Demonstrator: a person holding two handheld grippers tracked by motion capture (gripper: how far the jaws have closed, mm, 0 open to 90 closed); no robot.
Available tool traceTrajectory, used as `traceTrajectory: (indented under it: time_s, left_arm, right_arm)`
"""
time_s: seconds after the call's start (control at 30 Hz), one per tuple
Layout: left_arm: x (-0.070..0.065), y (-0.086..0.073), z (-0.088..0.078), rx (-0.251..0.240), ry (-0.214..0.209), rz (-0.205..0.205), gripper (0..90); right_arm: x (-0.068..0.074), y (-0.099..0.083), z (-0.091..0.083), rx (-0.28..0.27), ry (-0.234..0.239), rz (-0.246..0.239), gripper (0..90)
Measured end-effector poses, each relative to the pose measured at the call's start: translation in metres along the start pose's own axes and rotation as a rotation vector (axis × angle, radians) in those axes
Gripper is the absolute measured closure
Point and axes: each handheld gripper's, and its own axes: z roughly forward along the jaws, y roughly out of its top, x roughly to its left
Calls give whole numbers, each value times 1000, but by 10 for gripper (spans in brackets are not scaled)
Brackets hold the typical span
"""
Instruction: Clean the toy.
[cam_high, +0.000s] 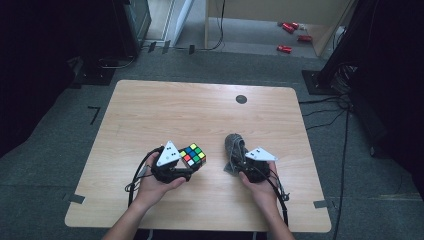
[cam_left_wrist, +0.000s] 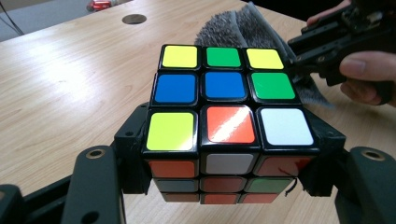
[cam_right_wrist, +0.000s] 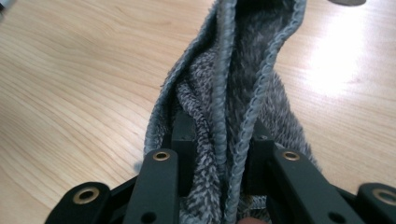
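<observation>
From the high view, the left gripper (cam_high: 186, 165) held a Rubik's cube (cam_high: 193, 155) just above the near half of the wooden table (cam_high: 150, 115), while the right gripper (cam_high: 240, 162) held a grey cloth (cam_high: 234, 150) whose bunched end stood up just beyond it. Cube and cloth were near each other but apart. I judged the step in hand to be bringing the cloth to the cube to wipe it; the next move would call for swinging the cloth's free end across onto a cube face while the left hand kept the cube steady. This view showed both hands and the gap between the two things, which neither gripper view laid out.

In the left gripper view, the Rubik's cube (cam_left_wrist: 229, 121) sat clenched between the jaws, pressed on both flanks, its top face a mix of yellow, green, blue, red and white. Beyond it lay the cloth (cam_left_wrist: 243, 28), with the right gripper (cam_left_wrist: 303, 58) pinching it from the right. The sticker colours read clearly here alone.

In the right gripper view, the cloth (cam_right_wrist: 233, 93) rose folded between the jaws, gathered and gripped, its stitched hems running upward. The fold and pile of the terry weave showed here.
</observation>
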Motion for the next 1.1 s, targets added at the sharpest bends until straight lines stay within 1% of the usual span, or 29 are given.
traceTrajectory:
  time_s: [0.07, 0.1, 0.13, 0.17, 0.2, 0.23, 0.37, 0.4, 0.43, 0.47, 0.5, 0.53, 0.63, 0.67, 0.7, 0.73, 0.8, 0.83, 0.87, 0.9, 0.93, 0.97, 1.0, 1.03, 1.07, 1.1]
  left_arm:
    - [1, 0, 0, -3, 1, -4, 352]
    - [1, 0, 0, -4, 2, -5, 352]
    - [2, 0, -1, -7, 3, -9, 352]
    - [2, 0, -1, -7, 3, -9, 353]
    - [3, 0, -1, -7, 4, -10, 353]
    - [3, 0, -1, -9, 5, -13, 352]
    - [5, 0, -2, -12, 5, -17, 353]
    - [5, 0, -2, -12, 5, -17, 353]
    - [5, 0, -2, -12, 4, -18, 353]
    - [5, 0, -3, -15, 5, -20, 353]
    - [5, 0, -3, -15, 5, -20, 353]
    - [6, 0, -3, -16, 4, -21, 352]
    - [6, 0, -3, -16, 5, -22, 352]
    - [7, 1, -3, -15, 5, -22, 353]
    - [7, 1, -2, -15, 5, -22, 352]
    - [7, 1, -2, -15, 5, -22, 353]
    - [7, 1, -2, -13, 5, -23, 353]
    - [7, 1, -1, -12, 5, -22, 353]
    - [7, 1, -1, -12, 5, -22, 353]
    - [7, 1, -1, -12, 4, -23, 353]
    - [7, 1, -1, -12, 4, -22, 352]
    - [7, 1, -1, -13, 4, -23, 353]
    - [7, 1, -1, -13, 4, -23, 353]
    - [7, 1, -1, -13, 5, -23, 353]
    - [7, 1, -1, -13, 6, -25, 353]
    - [7, 1, -1, -13, 6, -25, 352]
  right_arm:
    - [0, -1, 1, 2, -1, 2, 708]
    - [-2, -1, 1, 4, 2, 11, 695]
    - [-5, -2, 2, 6, 8, 23, 646]
    - [-5, -2, 2, 6, 8, 23, 646]
    - [-6, -2, 3, 12, 14, 29, 610]
    - [-7, -2, 1, 10, 11, 33, 512]
    - [-12, 1, -4, -8, 12, 53, 386]
    - [-12, 1, -4, -8, 12, 53, 386]
    - [-15, 2, -7, -14, 1, 52, 340]
    - [-16, 2, -8, -15, -5, 53, 317]
    - [-16, 2, -8, -15, -5, 53, 317]
    - [-19, 3, -11, -16, -9, 58, 276]
    - [-21, 4, -14, -9, -5, 56, 245]
    - [-24, 6, -17, -13, -10, 56, 230]
    - [-25, 6, -19, -14, -13, 55, 238]
    - [-26, 6, -20, -17, -23, 50, 272]
    - [-25, 4, -20, -7, -48, 26, 386]
    - [-24, 3, -19, 1, -53, 12, 449]
    - [-24, 3, -19, 1, -53, 12, 449]
    - [-23, 1, -18, 1, -46, 4, 521]
    - [-22, 1, -17, -8, -39, -2, 599]
    - [-17, 1, -20, -60, -62, -33, 722]
    - [-15, 2, -21, -77, -61, -38, 743]
    - [-15, 2, -21, -77, -61, -38, 743]
    - [-12, 7, -22, -116, -70, -48, 772]
    - [-11, 7, -21, -117, -73, -46, 776]
